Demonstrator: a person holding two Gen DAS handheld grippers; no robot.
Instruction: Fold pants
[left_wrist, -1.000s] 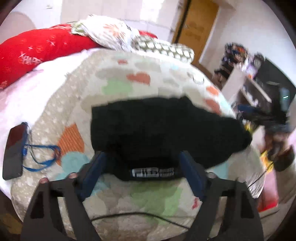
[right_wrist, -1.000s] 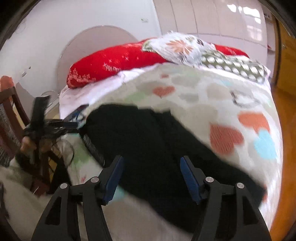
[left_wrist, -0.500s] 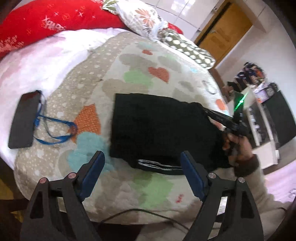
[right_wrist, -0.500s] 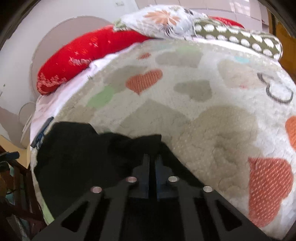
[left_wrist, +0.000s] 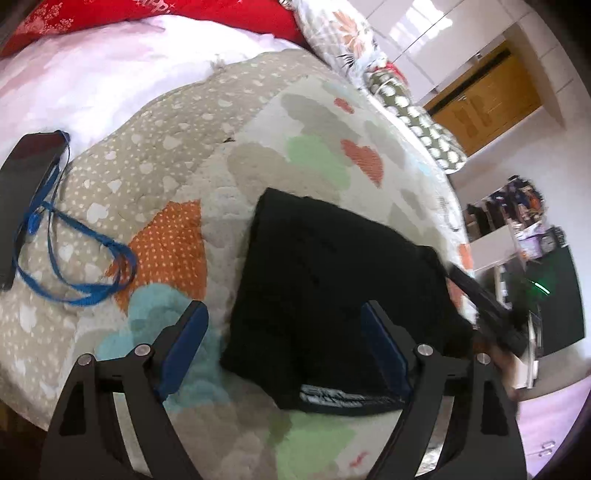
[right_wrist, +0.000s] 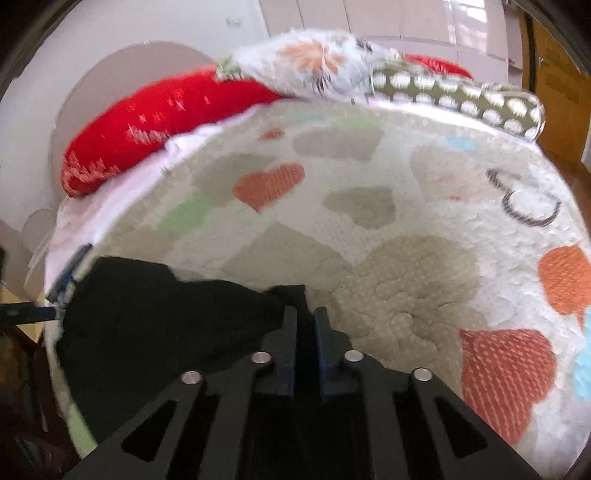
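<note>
Fingers of the right gripper (right_wrist: 304, 325) pinch the black pants' (left_wrist: 332, 280) edge; the left gripper's (left_wrist: 284, 347) are spread wide above them.

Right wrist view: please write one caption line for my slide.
Right gripper pinches black pants on the heart-patterned quilt.

One pair of black pants (left_wrist: 332, 280), two claws, one phone (left_wrist: 26, 192), one blue lanyard (left_wrist: 74, 258), one quilt (left_wrist: 207, 147).

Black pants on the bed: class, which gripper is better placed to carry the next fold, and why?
Probably the right gripper: its jaws are shut on an edge of the black pants. The left gripper hovers open above the pants, gripping nothing.
</note>
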